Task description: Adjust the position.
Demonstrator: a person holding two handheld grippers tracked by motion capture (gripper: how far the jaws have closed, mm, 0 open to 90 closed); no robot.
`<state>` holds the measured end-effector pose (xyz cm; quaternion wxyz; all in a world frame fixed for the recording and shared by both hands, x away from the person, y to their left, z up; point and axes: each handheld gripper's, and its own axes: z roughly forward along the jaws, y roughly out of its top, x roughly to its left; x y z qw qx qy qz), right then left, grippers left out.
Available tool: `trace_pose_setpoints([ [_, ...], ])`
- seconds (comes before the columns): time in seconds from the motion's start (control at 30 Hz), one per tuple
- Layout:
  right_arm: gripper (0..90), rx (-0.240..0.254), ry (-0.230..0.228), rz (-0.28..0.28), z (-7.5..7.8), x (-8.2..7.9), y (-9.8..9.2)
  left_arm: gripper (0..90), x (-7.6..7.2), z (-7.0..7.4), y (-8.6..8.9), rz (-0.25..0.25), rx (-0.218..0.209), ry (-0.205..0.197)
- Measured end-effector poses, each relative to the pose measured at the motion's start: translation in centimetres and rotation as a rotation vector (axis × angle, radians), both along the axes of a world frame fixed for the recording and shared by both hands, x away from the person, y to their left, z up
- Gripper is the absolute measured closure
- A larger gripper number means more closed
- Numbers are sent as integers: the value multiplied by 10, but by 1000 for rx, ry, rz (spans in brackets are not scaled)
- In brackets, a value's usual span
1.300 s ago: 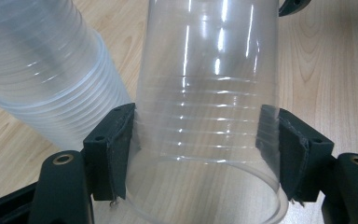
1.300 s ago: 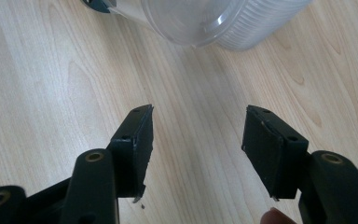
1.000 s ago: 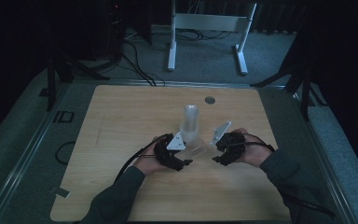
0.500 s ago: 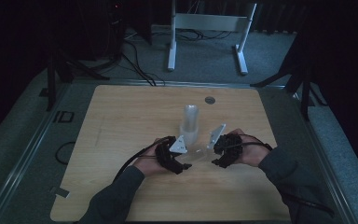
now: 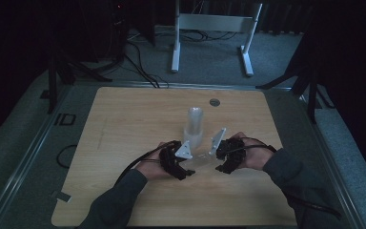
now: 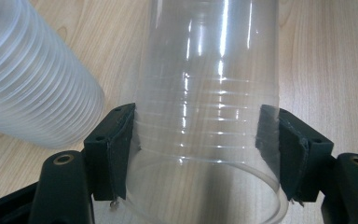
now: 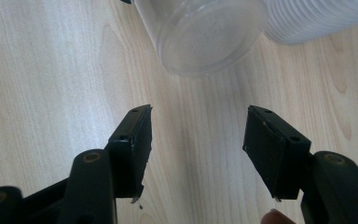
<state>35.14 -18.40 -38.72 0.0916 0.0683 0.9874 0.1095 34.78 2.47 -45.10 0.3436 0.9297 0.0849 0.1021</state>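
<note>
Single clear ribbed plastic cup (image 6: 207, 121) lies on its side on the light wooden table (image 5: 124, 124), just in front of the upright stack of translucent nested plastic cups (image 5: 194, 125), which serves as the landmark here. The cup is see-through with horizontal ridges around its wall, bright reflections down its side, open rim toward the left gripper's camera, nothing inside it. In the right gripper view its flat round base (image 7: 209, 39) faces that camera, with the ribbed stack just beside it at the upper right (image 7: 317, 16). The stack itself is milky white, many rims packed close, standing near the table's middle; in the left gripper view it sits just left of the single cup (image 6: 28, 79). Left gripper (image 5: 183, 164) is just in front-left of the stack, its two black jaws pressed against opposite sides of the single cup near its rim, gripping it. Right gripper (image 5: 221, 160) is just in front-right of the stack, jaws spread wide apart with bare table between them, holding nothing, the cup's base near but apart from their tips. A hand holds each gripper, dark sleeves coming in from the near edge. Small round grey disc (image 5: 214, 102) sits on the table behind the stack, well apart.
</note>
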Motion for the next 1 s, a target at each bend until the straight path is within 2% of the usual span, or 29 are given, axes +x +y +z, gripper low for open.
trace_pose_setpoints([
  [0.03,412,0,6,3,0,0,1,299,-1,1,-1,-7,19,-4],
  [0.13,402,-3,18,13,-1,0,2,299,-1,3,-2,-12,33,-6],
  [0.33,381,-2,36,20,-1,1,5,299,-2,6,-5,-26,94,-23],
  [0.6,371,10,52,18,0,1,7,299,-4,8,-8,-40,129,-37],
  [0.7,362,21,51,23,0,1,8,299,-5,9,-11,-52,156,-45],
  [1.0,333,37,65,35,-2,0,14,299,-9,7,-15,-66,190,-70],
])
